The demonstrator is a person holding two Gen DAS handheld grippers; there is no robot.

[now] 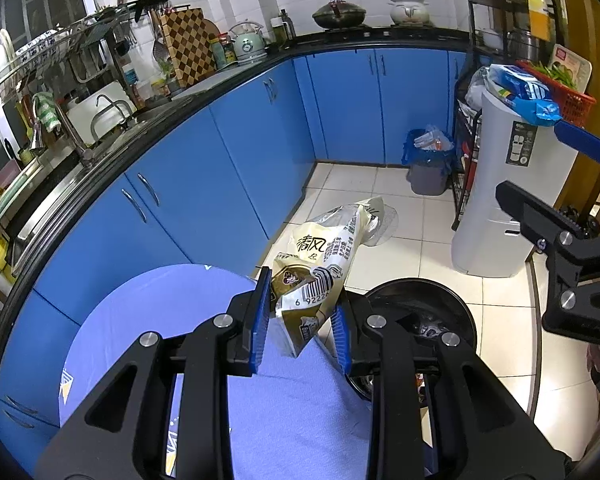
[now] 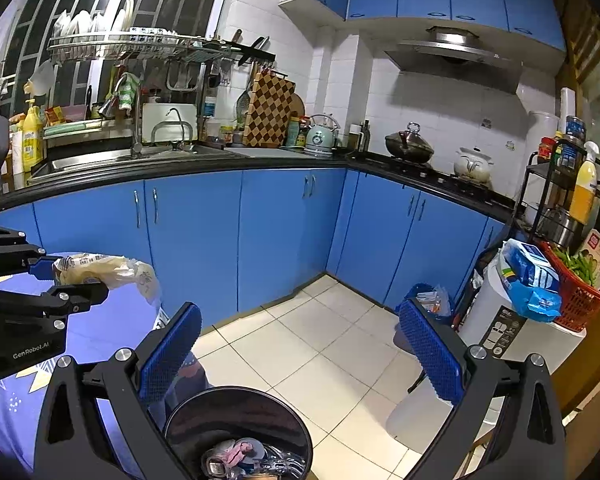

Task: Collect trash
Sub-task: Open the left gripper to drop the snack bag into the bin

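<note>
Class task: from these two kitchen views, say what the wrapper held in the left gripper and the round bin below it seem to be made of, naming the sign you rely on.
Wrapper: thin glossy plastic film, probably; it crinkles and has a clear end. Round bin: dark, glossy; plastic or metal unclear.

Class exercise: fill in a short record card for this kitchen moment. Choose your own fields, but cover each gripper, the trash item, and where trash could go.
Left gripper: shut on the crumpled gold wrapper, held over the blue table
Right gripper: open, nothing between its pads
Nearest bin: black round bin beside the table, already holding trash
Other bin: grey bin with blue liner in the far corner
Floor: pale tiles
</note>
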